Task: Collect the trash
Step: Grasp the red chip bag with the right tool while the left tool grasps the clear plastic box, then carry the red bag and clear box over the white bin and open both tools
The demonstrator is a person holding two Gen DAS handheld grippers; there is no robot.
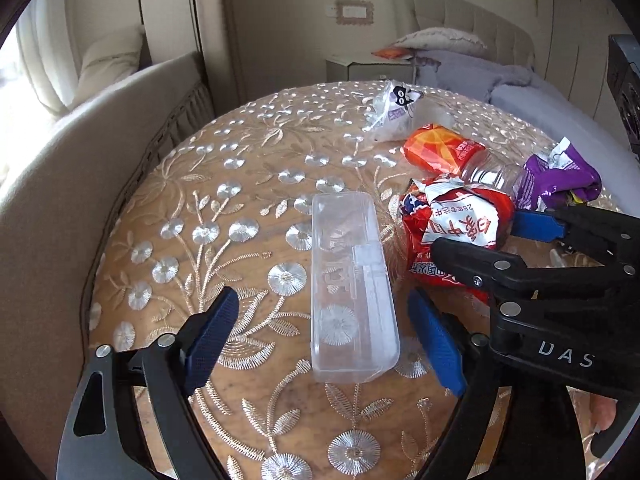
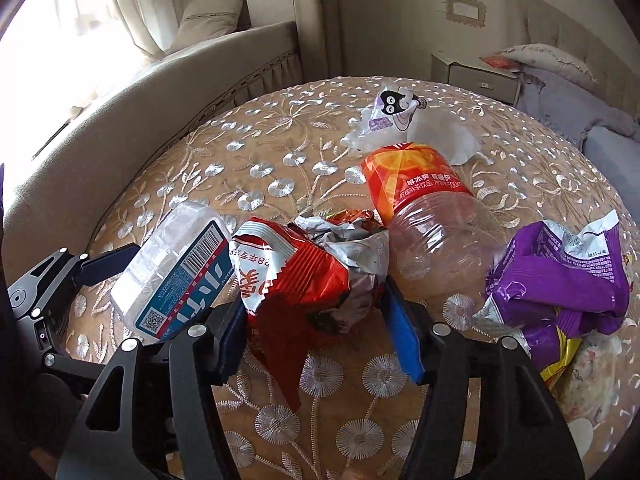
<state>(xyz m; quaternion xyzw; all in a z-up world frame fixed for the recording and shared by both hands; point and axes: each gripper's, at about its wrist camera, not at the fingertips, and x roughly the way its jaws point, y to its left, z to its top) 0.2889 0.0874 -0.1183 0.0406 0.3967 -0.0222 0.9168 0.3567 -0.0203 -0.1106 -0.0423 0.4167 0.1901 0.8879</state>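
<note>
The right tongs (image 2: 316, 320) are seen set about the red wrapper (image 2: 304, 276), the blue pads at its two sides; whether the foil is truly pinched cannot be told, though contact appears made. The left tongs (image 1: 324, 340) are held wide open astride the clear box (image 1: 352, 288), neither pad touching it.

The wrapper is best squeezed fully before lifting, since crumpled foil is likely to slip or spring. It should be raised straight up, so that the bottle (image 2: 432, 232) at its 2 o'clock is not rolled. The box should be closed on across its narrow width.

The wrapper is red and white, crushed, silver inside, lying at the table's (image 2: 280, 148) near middle. At 3 o'clock a purple wrapper (image 2: 560, 276) lies; at 12, a white bag (image 2: 400, 124).
</note>
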